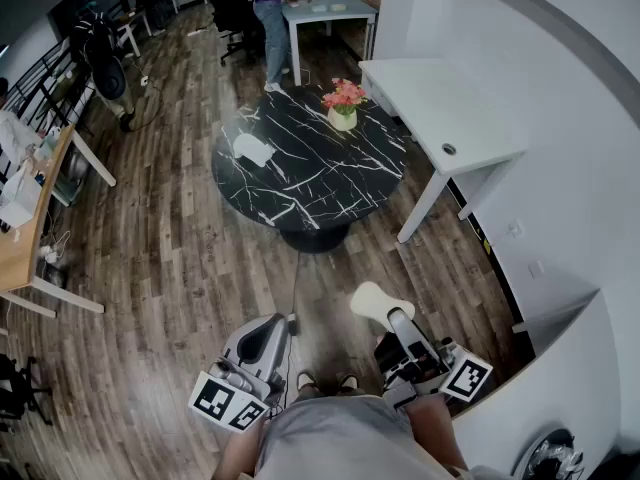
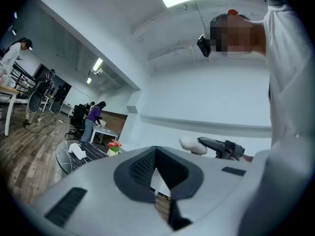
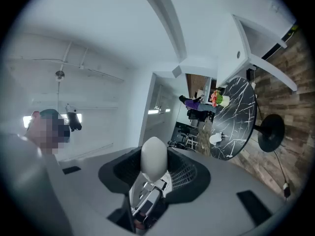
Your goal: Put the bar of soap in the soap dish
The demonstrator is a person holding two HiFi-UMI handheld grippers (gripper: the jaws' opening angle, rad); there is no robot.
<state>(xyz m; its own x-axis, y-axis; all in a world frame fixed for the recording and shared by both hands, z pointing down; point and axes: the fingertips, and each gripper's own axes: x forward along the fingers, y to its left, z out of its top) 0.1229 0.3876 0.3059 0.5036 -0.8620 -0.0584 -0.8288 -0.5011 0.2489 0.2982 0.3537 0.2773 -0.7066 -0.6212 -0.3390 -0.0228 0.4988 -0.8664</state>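
You are mid-carry, right tool [image 1: 392, 320] clamped on the white bar of soap [image 3: 154, 156], left tool [image 2: 156, 156] closed and empty, so next walk to the black marble counter [image 1: 330, 183] and lower the soap into its soap dish [image 1: 252, 149].
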